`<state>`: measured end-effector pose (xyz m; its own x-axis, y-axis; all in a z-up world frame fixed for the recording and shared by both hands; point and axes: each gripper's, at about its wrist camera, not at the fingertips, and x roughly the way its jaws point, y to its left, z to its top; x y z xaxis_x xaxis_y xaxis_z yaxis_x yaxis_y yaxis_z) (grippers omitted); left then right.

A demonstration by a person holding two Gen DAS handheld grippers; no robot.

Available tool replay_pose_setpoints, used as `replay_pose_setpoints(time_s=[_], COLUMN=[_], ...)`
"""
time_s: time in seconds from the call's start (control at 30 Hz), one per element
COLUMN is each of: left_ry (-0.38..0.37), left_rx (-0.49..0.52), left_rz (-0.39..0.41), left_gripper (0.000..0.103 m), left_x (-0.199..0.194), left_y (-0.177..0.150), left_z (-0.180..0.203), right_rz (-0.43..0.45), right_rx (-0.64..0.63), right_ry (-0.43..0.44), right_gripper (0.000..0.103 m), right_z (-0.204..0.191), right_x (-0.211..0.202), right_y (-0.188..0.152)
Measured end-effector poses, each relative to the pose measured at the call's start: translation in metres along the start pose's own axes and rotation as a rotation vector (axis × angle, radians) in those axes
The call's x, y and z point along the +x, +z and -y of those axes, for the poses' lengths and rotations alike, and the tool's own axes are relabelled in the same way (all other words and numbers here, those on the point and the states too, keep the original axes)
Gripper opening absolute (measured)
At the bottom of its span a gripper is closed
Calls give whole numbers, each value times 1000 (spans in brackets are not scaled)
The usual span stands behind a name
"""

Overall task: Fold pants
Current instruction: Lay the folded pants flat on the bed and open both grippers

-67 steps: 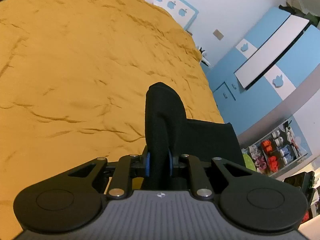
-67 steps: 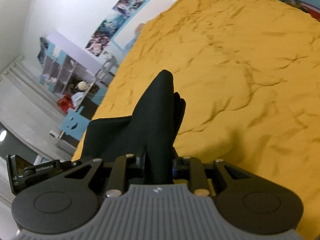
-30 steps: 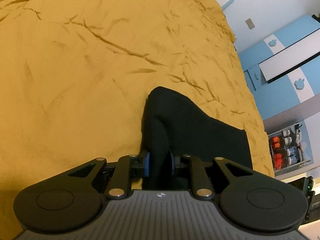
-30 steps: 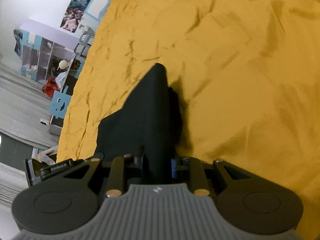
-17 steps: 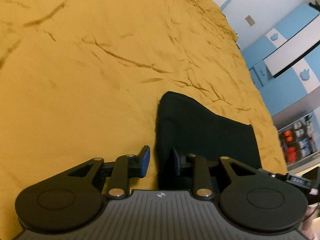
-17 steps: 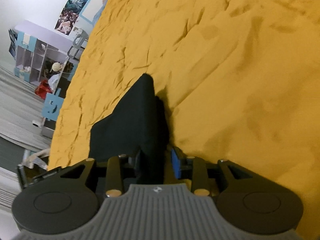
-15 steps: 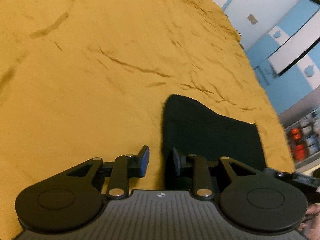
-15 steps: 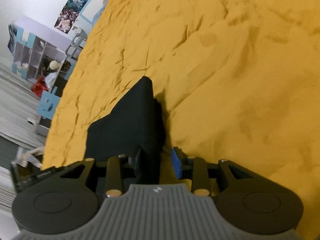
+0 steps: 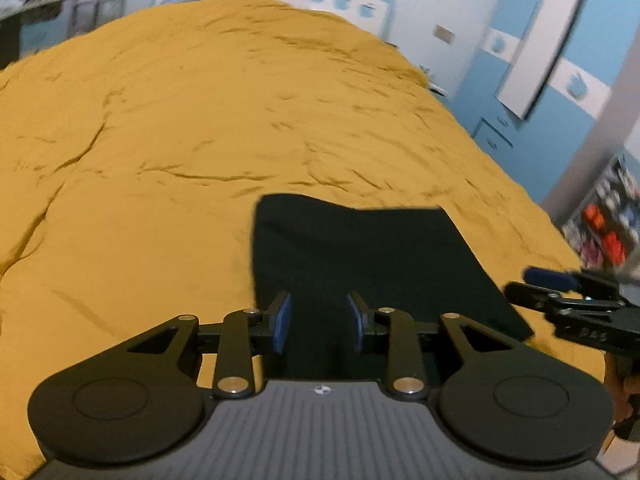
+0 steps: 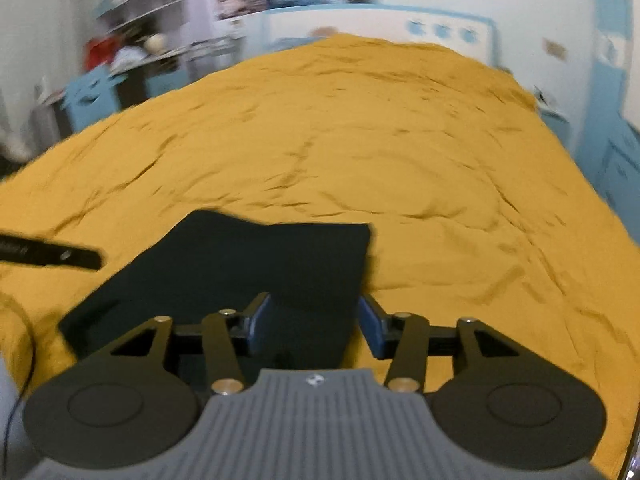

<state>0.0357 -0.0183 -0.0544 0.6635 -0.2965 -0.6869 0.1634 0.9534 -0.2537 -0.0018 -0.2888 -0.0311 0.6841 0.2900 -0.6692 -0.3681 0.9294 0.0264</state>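
The black pants (image 9: pixel 372 248) lie flat as a folded rectangle near the front edge of the bed; they also show in the right wrist view (image 10: pixel 256 264). My left gripper (image 9: pixel 319 322) is open and empty, raised over the pants' left near part. My right gripper (image 10: pixel 312 324) is open and empty, raised over the pants' right near part. The right gripper shows at the right edge of the left wrist view (image 9: pixel 576 304), and the left gripper shows at the left edge of the right wrist view (image 10: pixel 52 256).
A wrinkled mustard-yellow bed cover (image 9: pixel 180 120) fills both views (image 10: pixel 400 140). Blue cabinets (image 9: pixel 520 92) stand to the right of the bed. Shelves with toys (image 10: pixel 128 52) stand on the left. The headboard wall (image 10: pixel 380 24) is at the far end.
Both grippers have opened and let go of the pants, then lifted and pulled back. The pants now lie flat on the bed instead of bunched up between the fingers.
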Motion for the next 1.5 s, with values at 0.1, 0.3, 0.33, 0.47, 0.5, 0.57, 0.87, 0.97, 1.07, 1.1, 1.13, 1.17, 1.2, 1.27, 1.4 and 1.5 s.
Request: replay_pose_setpoints(time_s=[0.1,0.3,0.33,0.47,0.5,0.57,0.87,0.97,1.07,1.1,1.13,1.17,1.2,1.27,1.4,1.5], left_ry=[18,25,25,31,29,17,-23,2,40,55,74,92,110,146,227,272], left_rx=[44,44,48,64,71,88,102,115,137,144,152,158,165,179,191,186], left_rz=[-29,-100,-106,-119,-120,-127,-122,-59,49,84,122,149,175,227,315,333], left_gripper=[38,38,38,38,39,41,51,57,68,75,78,81,83,88,90,90], left_x=[7,19,20,22,19,15,-19,-37,-58,-64,-72,-77,-82,-92,-101,-98], left_y=[-11,-36,-39,-46,-47,-46,-49,-41,-26,-21,-14,-10,-5,3,14,17], left_z=[10,6,5,5,7,8,6,11,22,26,31,35,40,49,70,83], right_rz=[-44,-105,-119,-157,-155,-156,-152,-106,-25,3,39,68,94,141,215,256], right_rx=[-54,-81,-57,85,100,84,-2,-13,-12,-11,-8,-4,0,16,66,103], right_ry=[-3,-15,-9,46,54,52,2,-25,-38,-40,-37,-35,-32,-28,-25,-49], right_gripper=[48,61,63,65,65,65,65,66,72,73,79,81,81,82,82,82], right_z=[-15,-19,-17,-1,1,0,-4,-3,-3,-4,-5,-6,-8,-11,-20,-30], right_x=[8,26,30,41,40,35,1,-17,-38,-45,-52,-60,-66,-78,-98,-109], right_y=[-11,-36,-41,-52,-53,-53,-43,-32,-13,-7,2,7,13,24,37,39])
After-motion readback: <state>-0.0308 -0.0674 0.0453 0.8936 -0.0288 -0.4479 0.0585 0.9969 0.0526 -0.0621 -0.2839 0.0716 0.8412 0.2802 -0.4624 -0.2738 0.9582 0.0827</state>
